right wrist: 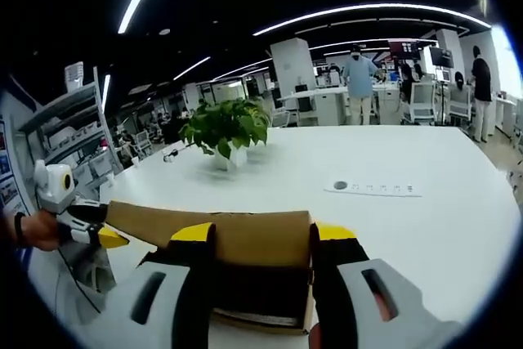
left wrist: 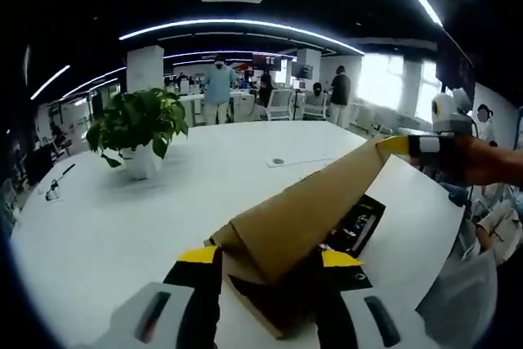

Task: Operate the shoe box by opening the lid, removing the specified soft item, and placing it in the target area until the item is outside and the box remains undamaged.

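A brown cardboard shoe box lid (left wrist: 302, 218) stands raised at a slant over the box (left wrist: 358, 230), whose dark inside shows beneath it. What lies in the box is too dark to make out. My left gripper (left wrist: 270, 257) has its yellow-tipped jaws pressed against both sides of the lid's near folded corner. The right gripper (left wrist: 409, 146) holds the lid's high far corner. In the right gripper view, my right gripper (right wrist: 263, 233) clamps the lid (right wrist: 245, 239) between its jaws, and the left gripper (right wrist: 102, 230) grips the lid's other end.
The box rests on a large white table (left wrist: 122, 218). A potted green plant (left wrist: 139, 128) stands at the back left, and a flat strip (right wrist: 372, 189) lies farther out. People and chairs (left wrist: 278, 104) are beyond the table. A person's hand (left wrist: 490, 161) holds the right gripper.
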The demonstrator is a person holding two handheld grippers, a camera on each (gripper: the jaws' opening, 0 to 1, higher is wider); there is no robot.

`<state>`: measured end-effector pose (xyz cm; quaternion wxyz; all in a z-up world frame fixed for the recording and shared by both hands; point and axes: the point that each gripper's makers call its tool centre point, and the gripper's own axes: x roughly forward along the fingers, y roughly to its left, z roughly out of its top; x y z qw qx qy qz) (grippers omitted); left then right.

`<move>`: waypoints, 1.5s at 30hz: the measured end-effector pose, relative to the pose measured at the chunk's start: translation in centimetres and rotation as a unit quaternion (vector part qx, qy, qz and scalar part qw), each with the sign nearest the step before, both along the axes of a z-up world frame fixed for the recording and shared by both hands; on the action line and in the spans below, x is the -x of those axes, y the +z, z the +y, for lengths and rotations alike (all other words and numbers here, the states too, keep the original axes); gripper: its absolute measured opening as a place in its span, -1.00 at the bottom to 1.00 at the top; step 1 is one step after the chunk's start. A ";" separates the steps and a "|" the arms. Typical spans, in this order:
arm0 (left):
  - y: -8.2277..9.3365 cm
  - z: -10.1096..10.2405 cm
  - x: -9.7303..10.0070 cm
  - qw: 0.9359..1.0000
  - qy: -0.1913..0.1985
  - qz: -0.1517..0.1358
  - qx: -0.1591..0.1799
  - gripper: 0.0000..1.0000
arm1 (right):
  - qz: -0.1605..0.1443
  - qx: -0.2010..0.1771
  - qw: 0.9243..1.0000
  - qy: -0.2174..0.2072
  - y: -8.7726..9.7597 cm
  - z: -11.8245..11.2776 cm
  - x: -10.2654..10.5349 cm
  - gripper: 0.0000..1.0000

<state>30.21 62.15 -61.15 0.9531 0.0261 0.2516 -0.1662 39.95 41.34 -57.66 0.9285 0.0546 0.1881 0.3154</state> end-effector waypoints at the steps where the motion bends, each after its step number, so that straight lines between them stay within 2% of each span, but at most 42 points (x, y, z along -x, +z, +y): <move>1: 0.1 0.2 -0.2 1.000 0.007 -0.001 -0.003 -0.18 | -0.001 0.000 1.000 0.000 0.1 0.1 -0.1 -0.14; 9: 0.7 1.8 -1.4 0.998 0.046 -0.013 -0.029 -0.49 | -0.008 -0.010 1.000 -0.007 1.0 0.5 -1.3 -0.13; 12: 0.8 2.9 -2.1 0.995 0.063 -0.013 -0.070 -0.67 | -0.010 -0.011 1.000 -0.006 1.2 0.7 -1.7 -0.13; 15: 1.0 3.0 -2.6 0.994 0.065 -0.015 -0.085 -0.74 | -0.010 -0.015 1.000 -0.006 1.5 0.8 -2.1 -0.12; 26: 1.4 3.7 -3.3 0.994 0.073 -0.017 -0.078 -0.80 | -0.011 -0.024 1.000 -0.004 2.0 1.2 -3.3 -0.12; 31: 1.5 3.9 -3.5 0.995 0.075 -0.018 -0.069 -0.80 | -0.004 -0.026 1.000 0.016 2.1 1.5 -3.5 -0.10; 36: 1.6 4.0 -3.7 0.995 0.077 -0.018 -0.064 -0.81 | -0.004 -0.032 0.999 0.032 2.3 1.8 -3.2 0.01; 42: 1.8 4.3 -4.2 0.995 0.085 -0.018 -0.056 -0.82 | -0.010 -0.045 0.998 0.048 2.7 1.9 -2.9 0.09; 45: 1.8 4.4 -4.4 0.995 0.086 -0.017 -0.053 -0.83 | -0.019 -0.036 0.997 0.068 2.8 2.2 -2.7 0.14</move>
